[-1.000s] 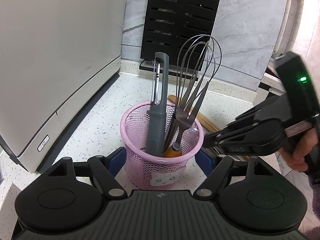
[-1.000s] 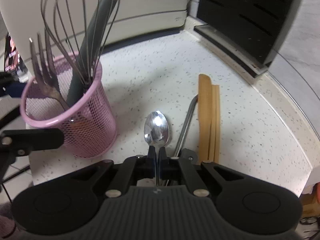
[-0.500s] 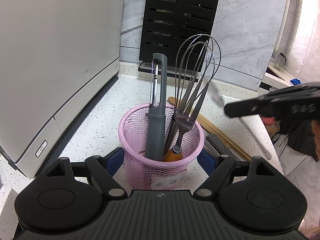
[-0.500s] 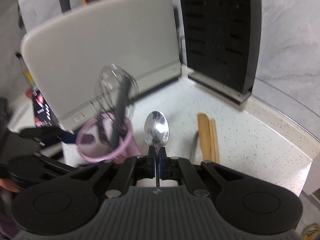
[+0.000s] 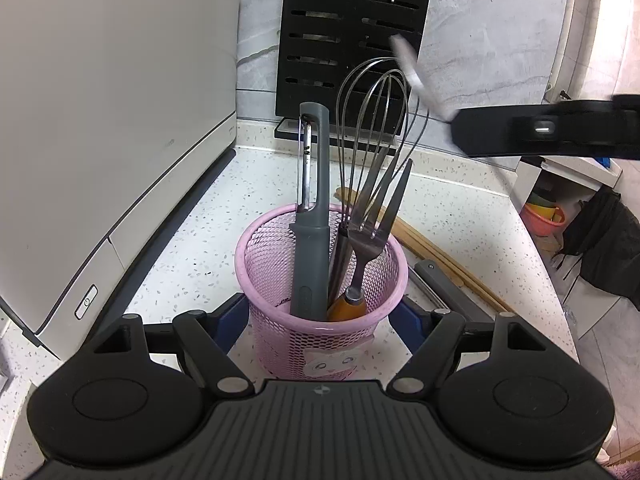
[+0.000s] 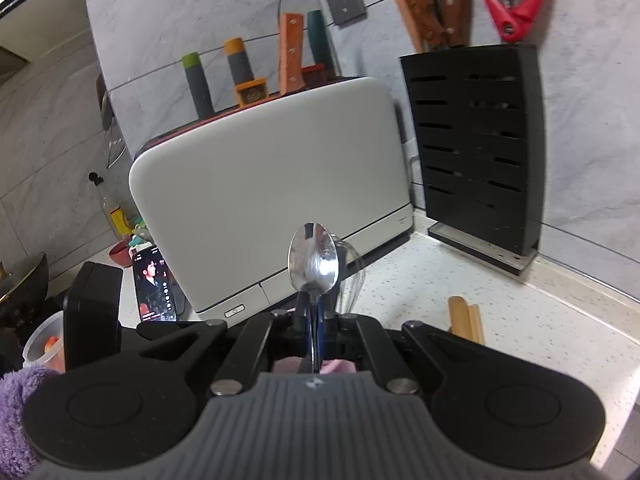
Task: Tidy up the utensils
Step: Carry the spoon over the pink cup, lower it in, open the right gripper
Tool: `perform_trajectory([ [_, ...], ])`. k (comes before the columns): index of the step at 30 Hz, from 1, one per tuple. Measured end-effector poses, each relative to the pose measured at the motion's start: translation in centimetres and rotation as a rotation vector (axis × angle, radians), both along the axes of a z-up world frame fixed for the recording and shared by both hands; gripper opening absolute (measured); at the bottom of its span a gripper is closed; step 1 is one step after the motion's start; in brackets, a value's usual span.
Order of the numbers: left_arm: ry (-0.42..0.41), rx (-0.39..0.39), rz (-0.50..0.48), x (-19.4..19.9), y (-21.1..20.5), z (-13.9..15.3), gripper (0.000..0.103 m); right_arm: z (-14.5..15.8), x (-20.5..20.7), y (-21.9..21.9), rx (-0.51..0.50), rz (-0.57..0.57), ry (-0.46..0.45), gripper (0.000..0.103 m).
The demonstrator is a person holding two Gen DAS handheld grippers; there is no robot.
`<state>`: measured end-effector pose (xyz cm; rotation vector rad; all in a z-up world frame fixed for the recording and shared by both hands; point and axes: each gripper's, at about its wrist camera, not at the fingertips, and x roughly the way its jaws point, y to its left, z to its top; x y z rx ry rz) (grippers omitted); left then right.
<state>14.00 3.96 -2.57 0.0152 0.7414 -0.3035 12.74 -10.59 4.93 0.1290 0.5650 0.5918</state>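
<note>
**Spoon pinched and raised over the basket; basket between the left fingers**

Right gripper (image 6: 314, 316): pressed together on the neck of a spoon (image 6: 313, 261), bowl upright and shiny, standing clear above the fingertips. Seen from the left wrist as a blurred pale streak (image 5: 416, 76) jutting from the dark gripper body, up beside the top of the whisk (image 5: 374, 120) and above the basket, not in it.

Left gripper (image 5: 322, 318): jaws just been closing, with a pink mesh basket (image 5: 320, 344) between them. Blue pads (image 5: 230, 320) close against the basket's sides at either flank; actual pressure on the mesh cannot be told.

In the basket, standing upright: grey peeler (image 5: 312, 216), whisk, fork (image 5: 378, 220) with tines up, and an orange handle low inside.

On the speckled counter (image 5: 224, 208) behind the basket: wooden chopsticks (image 5: 432, 256) lying flat. White appliance (image 5: 108, 120) to the left, black slotted knife block (image 5: 352, 32) against the back wall.
</note>
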Motion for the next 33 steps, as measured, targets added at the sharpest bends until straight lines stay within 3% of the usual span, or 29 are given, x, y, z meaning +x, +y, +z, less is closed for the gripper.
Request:
perform_trajectory([
  [17,0.007,0.028,-0.027,0.2,-0.3,0.2,0.088,-2.1,4.1,1.9,0.093,-0.016,-0.097,0.000],
  [33,0.007,0.025,-0.023,0.3,-0.6,0.2,0.088,-4.9,3.1,0.7,0.091,-0.027,-0.024,0.000],
])
